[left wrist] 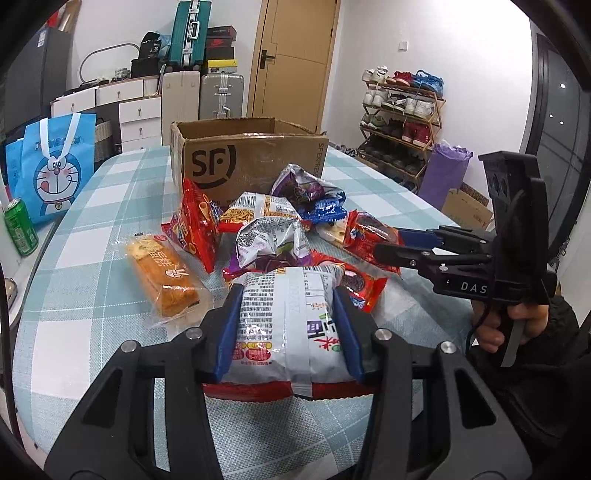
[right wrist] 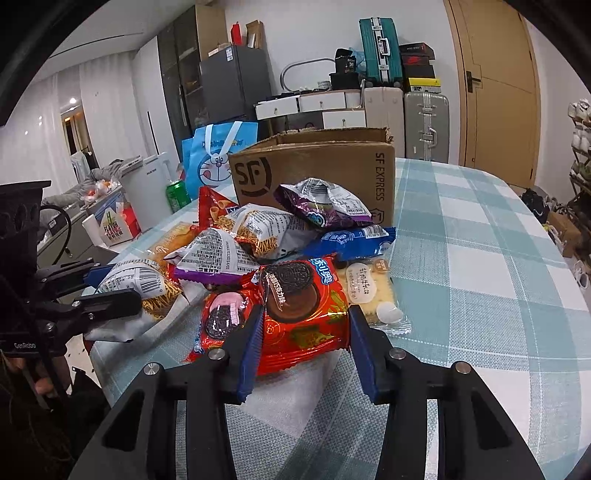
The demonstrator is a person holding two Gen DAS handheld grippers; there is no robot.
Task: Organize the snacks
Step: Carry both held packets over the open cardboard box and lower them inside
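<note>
Gripping one packet each: two hand-held grippers (left wrist: 286, 332) (right wrist: 303, 343); one box (left wrist: 255, 158).

Wooden door (left wrist: 293, 59), stacked suitcases (left wrist: 190, 31), shoe rack (left wrist: 400, 122)

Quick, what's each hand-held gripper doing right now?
Left hand-held gripper: closed on the silver noodle snack bag.
Right hand-held gripper: closed on the red chocolate cookie pack.

Each gripper, the left gripper (left wrist: 288, 328) and the right gripper (right wrist: 304, 343), is black with blue pads, silver screws, white letters, a black cable and a dark sleeve (left wrist: 546, 369) behind.
</note>
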